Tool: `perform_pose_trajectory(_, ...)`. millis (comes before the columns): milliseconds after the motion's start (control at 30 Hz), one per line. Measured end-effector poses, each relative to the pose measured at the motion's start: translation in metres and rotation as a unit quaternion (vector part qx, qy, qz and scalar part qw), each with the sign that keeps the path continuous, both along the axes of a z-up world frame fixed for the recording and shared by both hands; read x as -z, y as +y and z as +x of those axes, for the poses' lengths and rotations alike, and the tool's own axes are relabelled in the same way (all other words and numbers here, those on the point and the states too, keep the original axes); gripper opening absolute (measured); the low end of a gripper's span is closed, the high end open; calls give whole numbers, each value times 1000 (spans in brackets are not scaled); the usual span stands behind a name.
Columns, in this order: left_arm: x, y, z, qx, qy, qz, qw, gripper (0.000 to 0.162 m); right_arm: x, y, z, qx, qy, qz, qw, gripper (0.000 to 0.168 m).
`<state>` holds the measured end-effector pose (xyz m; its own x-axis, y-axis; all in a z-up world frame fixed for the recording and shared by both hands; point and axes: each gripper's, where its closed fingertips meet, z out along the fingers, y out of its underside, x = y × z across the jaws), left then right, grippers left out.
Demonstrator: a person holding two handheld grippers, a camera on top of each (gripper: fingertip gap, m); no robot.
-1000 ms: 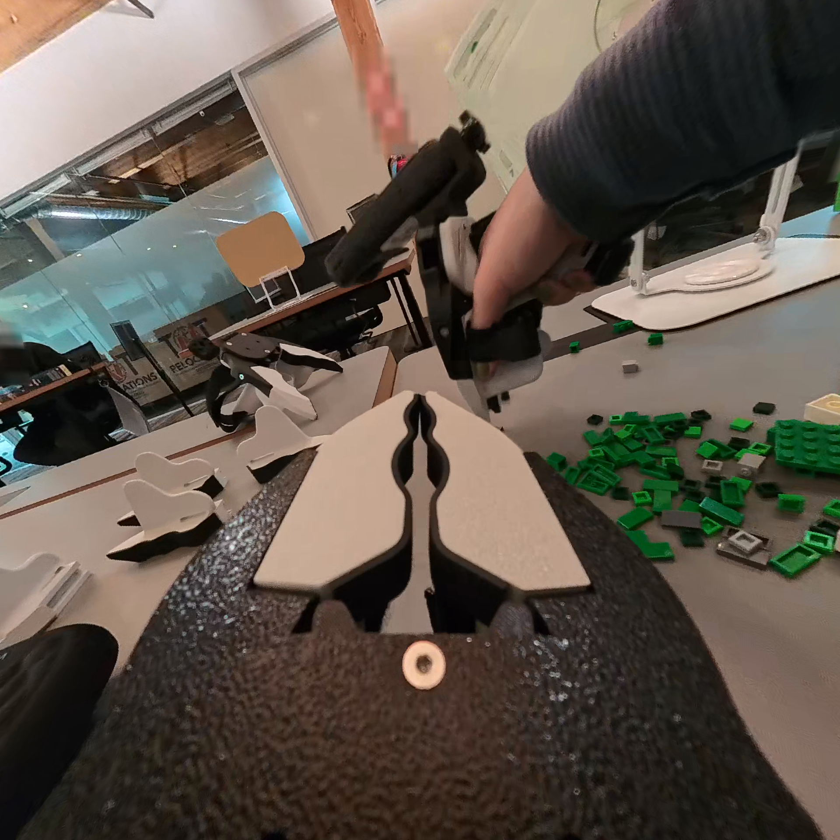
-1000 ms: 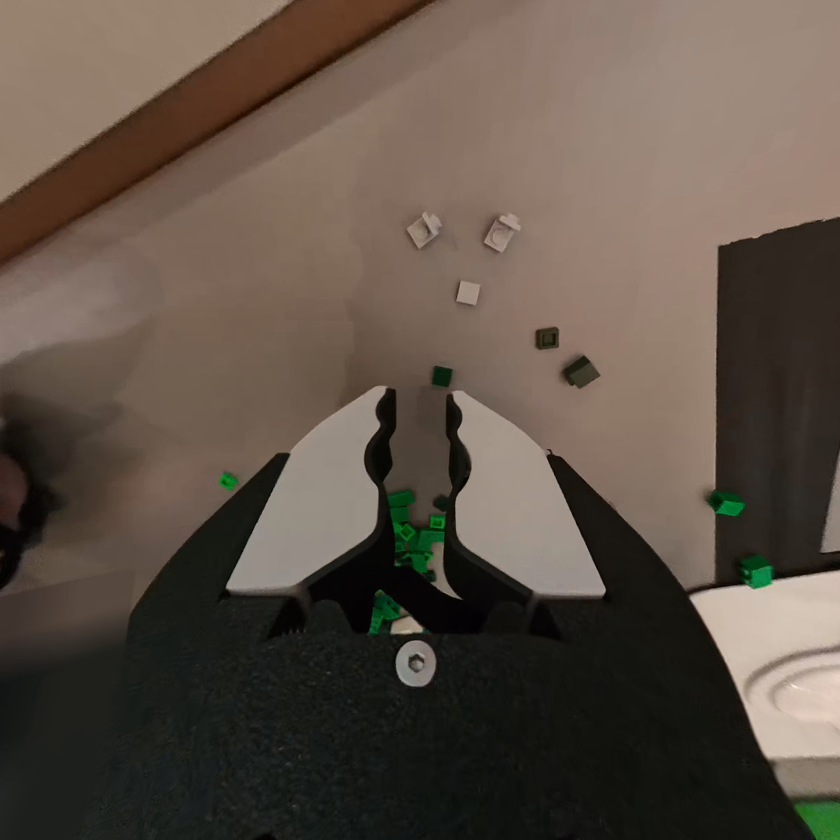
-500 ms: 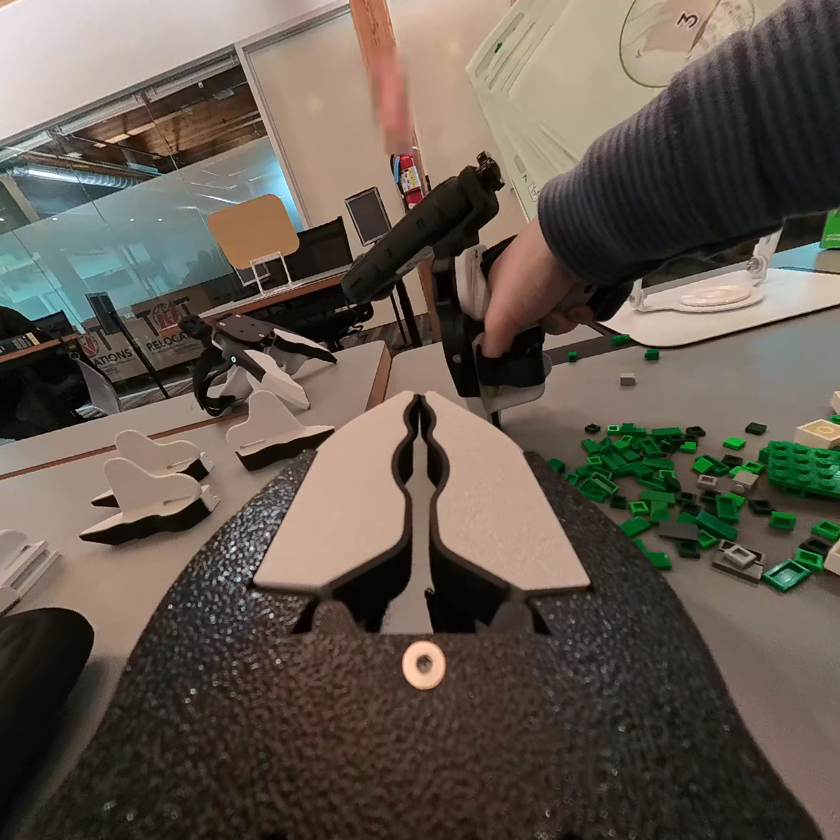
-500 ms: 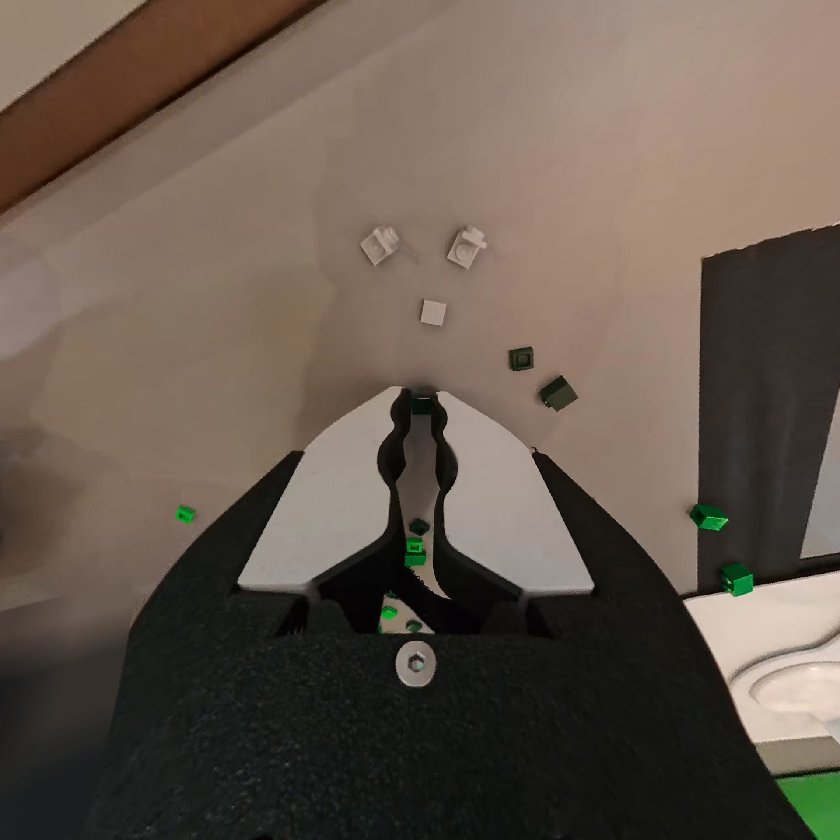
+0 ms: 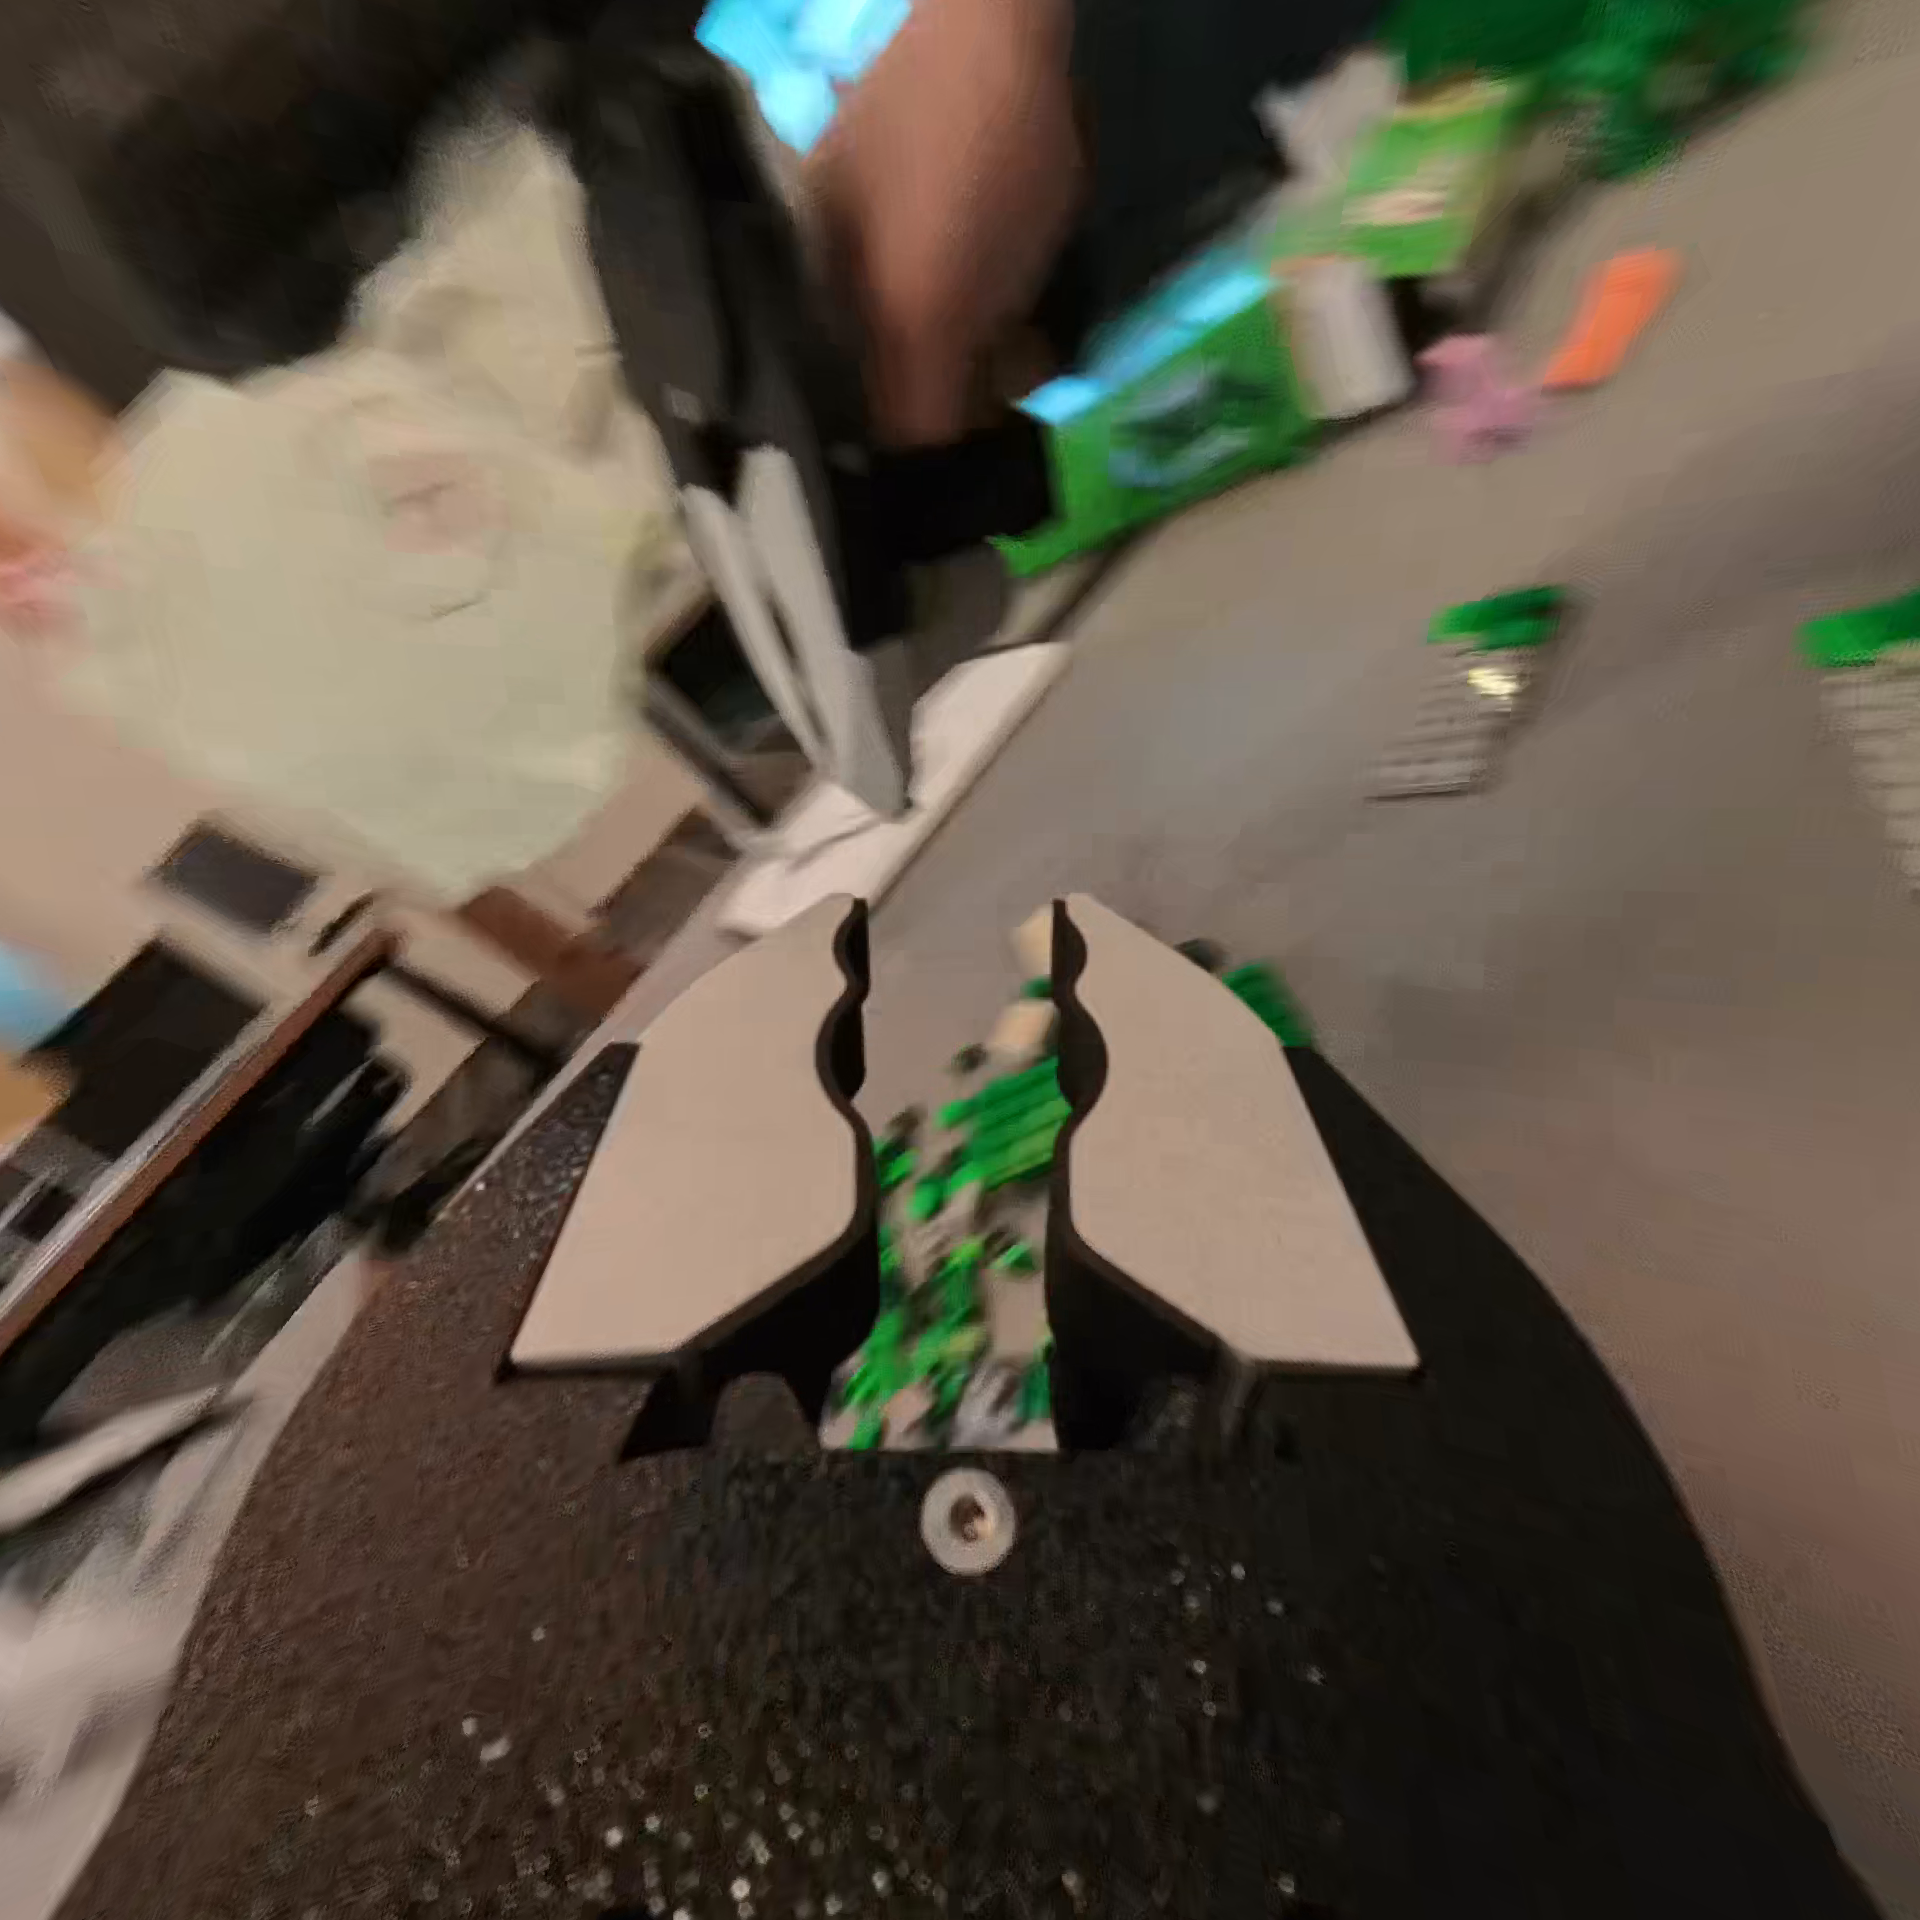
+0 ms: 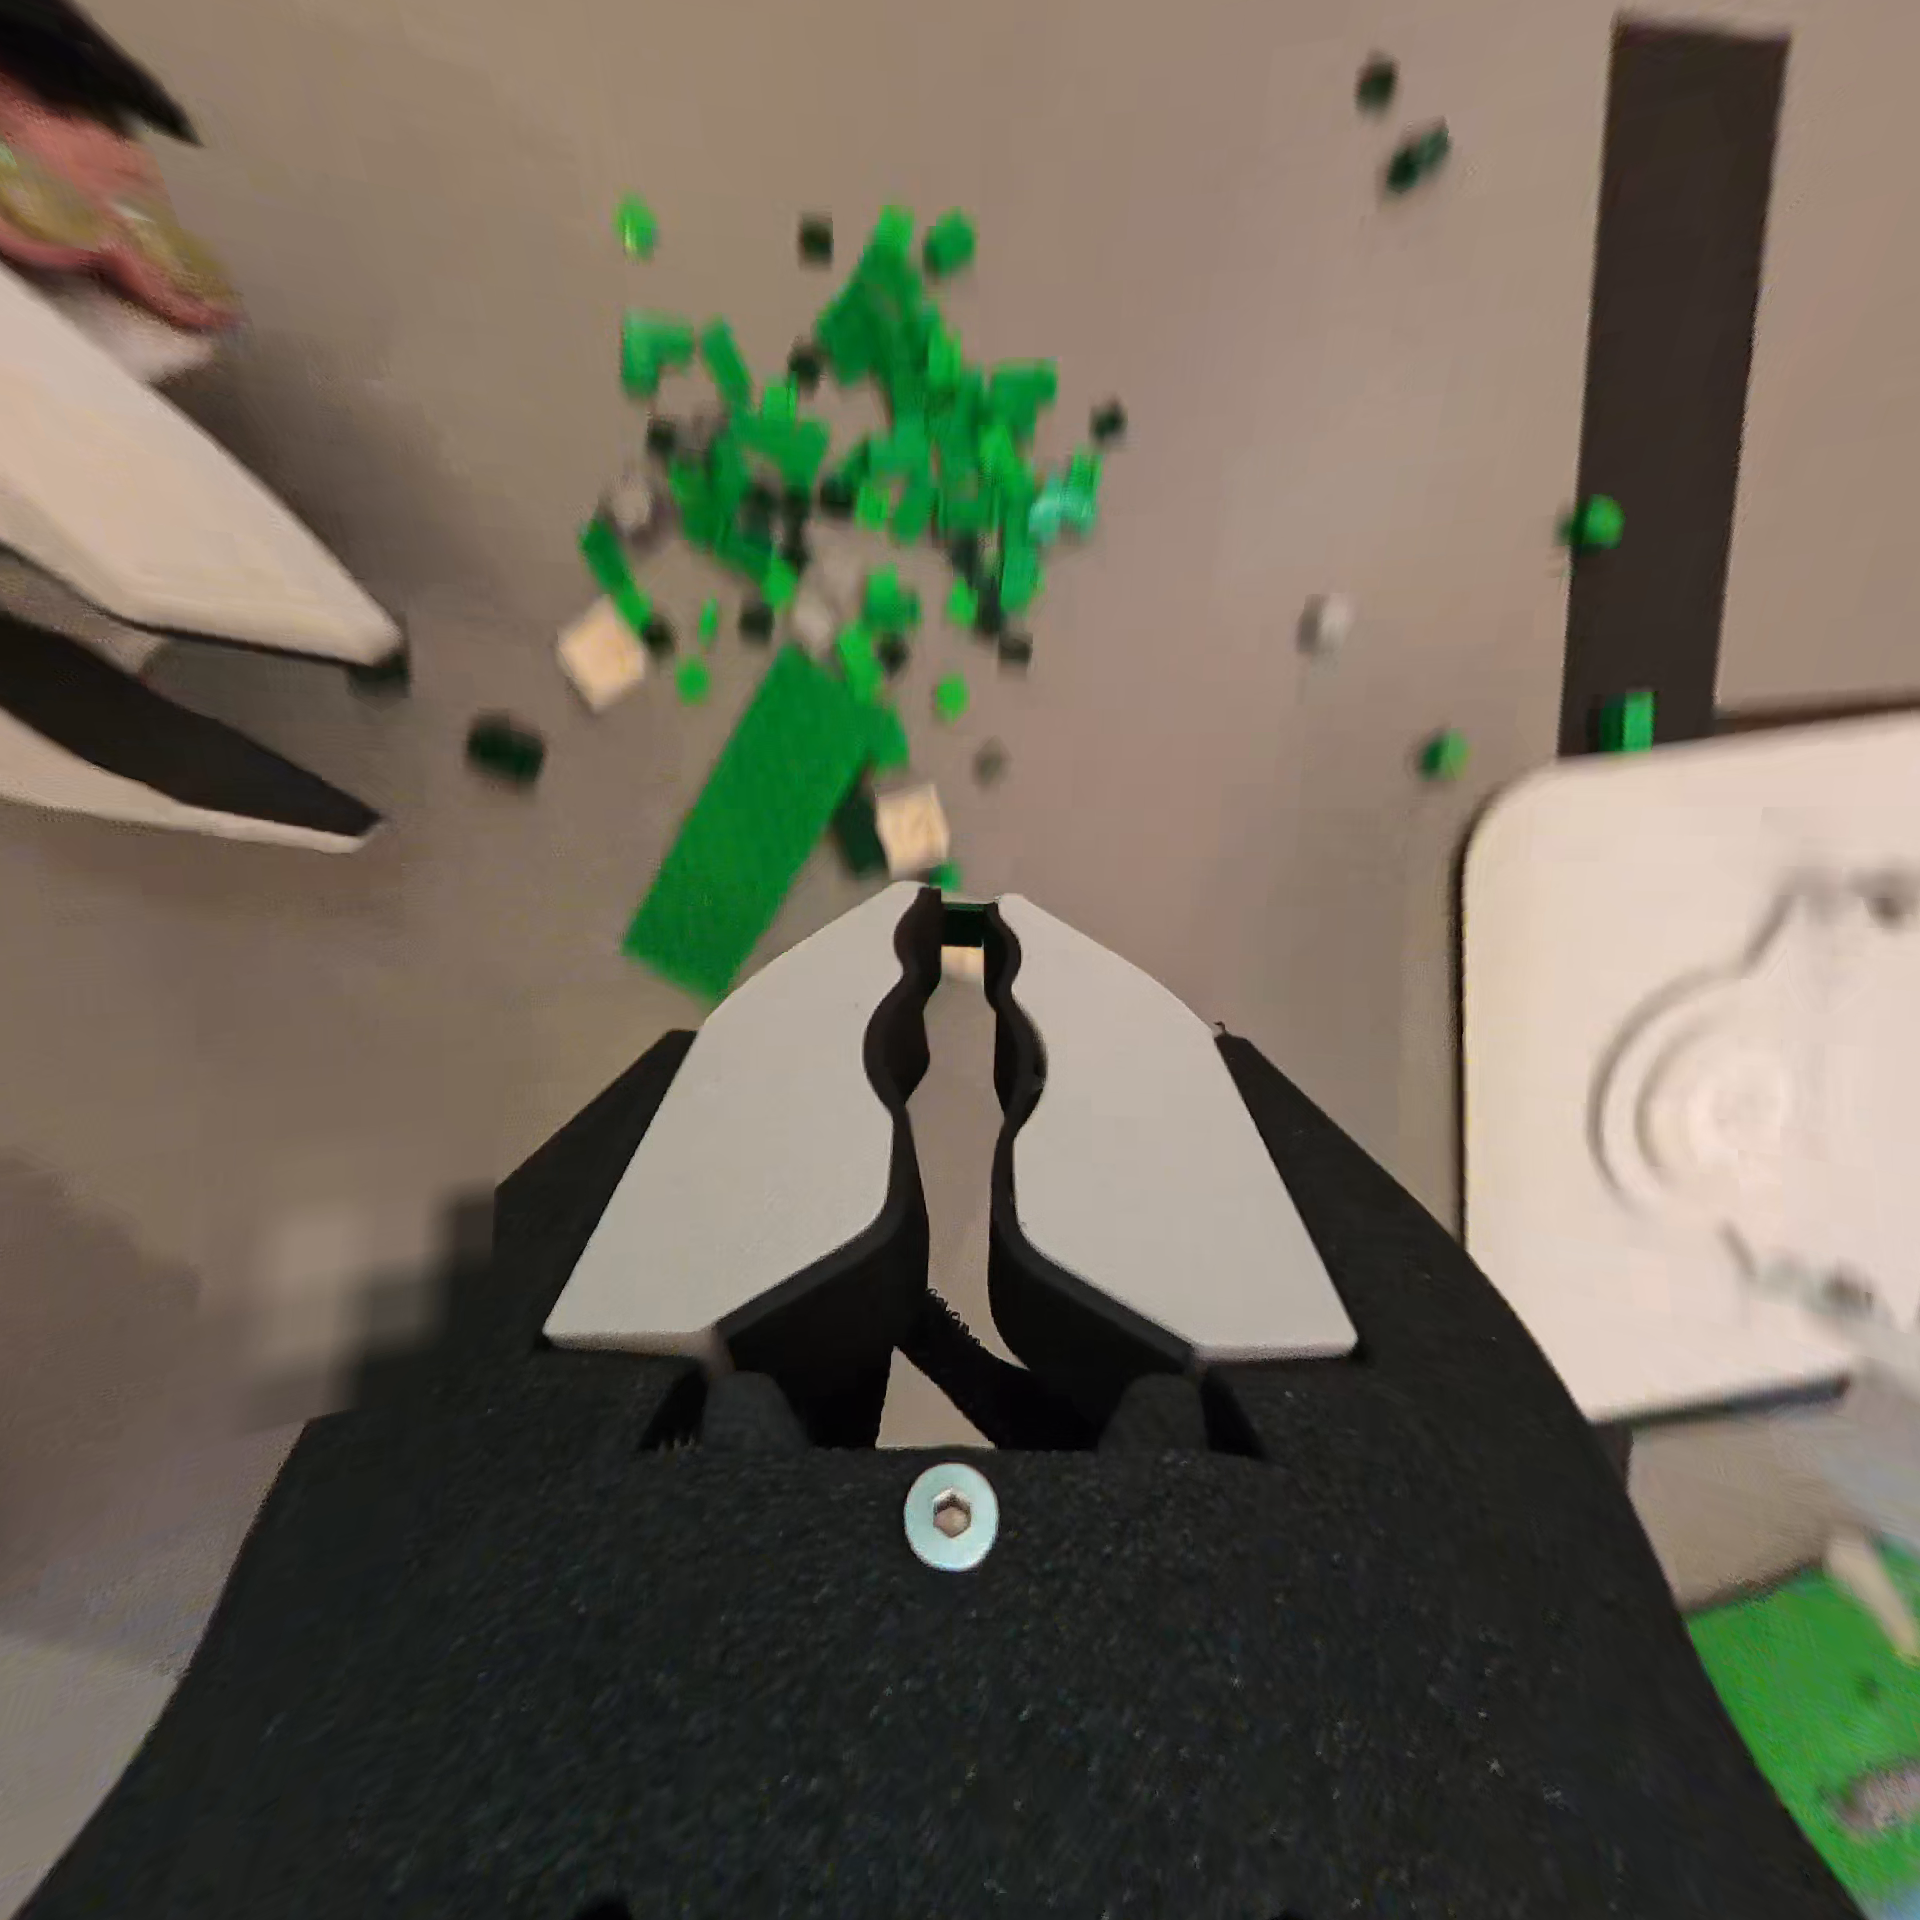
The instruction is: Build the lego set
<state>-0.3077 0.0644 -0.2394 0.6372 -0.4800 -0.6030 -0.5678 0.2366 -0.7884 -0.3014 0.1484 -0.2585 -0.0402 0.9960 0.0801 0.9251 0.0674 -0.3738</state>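
Right gripper (image 6: 958,914): my two pale, matte, wavy-edged fingers on a grainy black body pinch one small dark green square piece (image 6: 963,923) at the very tips.
Left gripper (image 5: 958,920): same build; jaws spread with a clear gap, nothing between them.
Landmark: large flat green plate (image 6: 748,821), rectangular, lying on the grey table (image 6: 1247,364).
Loose pieces (image 6: 862,457): heap of small glossy green tiles just beyond the plate; too smeared to count.
Pale square bricks: two made out, one (image 6: 601,652) left of the plate's far end, one (image 6: 912,826) just right of the plate.
White tray (image 6: 1683,1060): one, right of the plate, smooth, moulded recess, cut off by the frame edge.
Hard to see: left wrist view is heavily motion-blurred; green pieces (image 5: 966,1195) show only through my open gap.
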Motion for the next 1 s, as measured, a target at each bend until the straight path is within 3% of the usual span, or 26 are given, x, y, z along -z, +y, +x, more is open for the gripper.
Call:
perform_pose_trajectory(100,36,-4,79,119,80,-132,981,44,-4,-9,82,9,24,17,1000,7)
perform_pose_trajectory(167,55,4,106,145,90,-211,963,57,-1,-15,124,14,40,10,999,7)
perform_pose_trajectory(233,75,14,122,167,103,-276,941,55,3,-25,152,3,59,-6,998,7)
perform_pose_trajectory(333,97,26,132,178,127,-326,920,52,11,-35,176,-15,73,-9,997,7)
perform_pose_trajectory(567,105,20,139,216,136,-422,870,45,27,-53,181,-83,88,-12,993,7)
perform_pose_trajectory(767,105,18,140,218,150,-430,863,32,46,-55,179,-119,79,10,990,7)
perform_pose_trajectory(1000,102,17,145,224,139,-353,898,31,60,-56,177,-131,79,34,988,7)
